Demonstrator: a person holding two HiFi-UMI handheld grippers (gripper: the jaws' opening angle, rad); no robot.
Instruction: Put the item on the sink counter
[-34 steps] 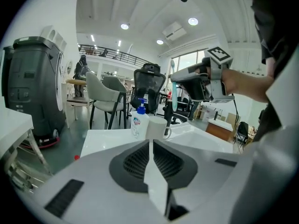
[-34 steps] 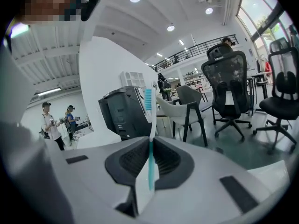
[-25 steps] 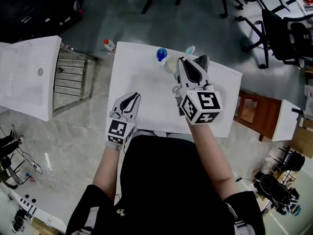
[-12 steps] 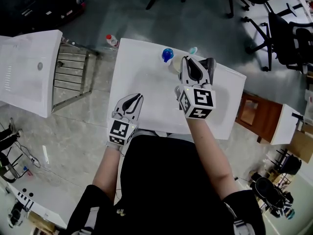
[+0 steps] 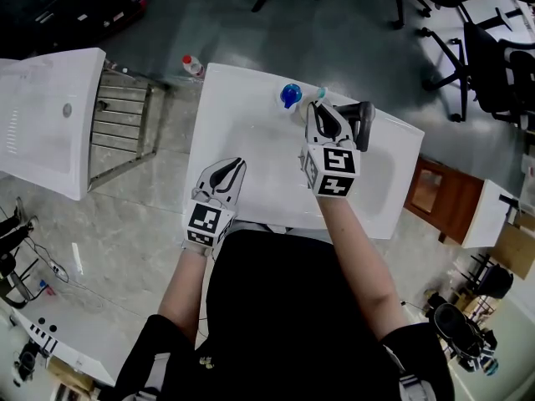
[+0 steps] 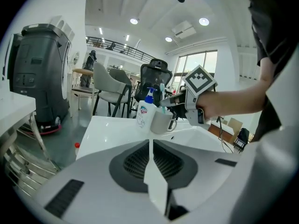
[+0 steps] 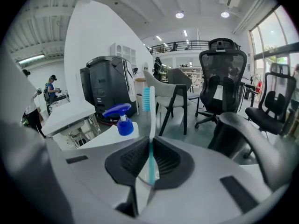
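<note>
Holding the toothbrush (image 7: 150,120) tight in the R gripper (image 7: 150,146), brush end up.
It's by the mug (image 6: 161,122) & soap bottle (image 6: 145,112) on the sink counter (image 5: 242,115); L gripper (image 6: 151,146) jaws pressed together, empty.

- The right gripper (image 7: 150,143) has its jaws closed on a toothbrush (image 7: 151,125), with both pads pressing on the handle.
- The toothbrush stands upright. Its teal lower handle sits between the pads, its white neck rises above them, and the light blue bristles face left at the top.
- A blue pump head (image 7: 120,118) stands just left of the brush, on the white sink counter (image 7: 96,139).
- A dark grey curved body (image 7: 247,134) at right is probably a faucet; the lens edge distorts it.
- A black office chair (image 7: 223,73) and a dark machine (image 7: 105,85) stand well behind.
</note>
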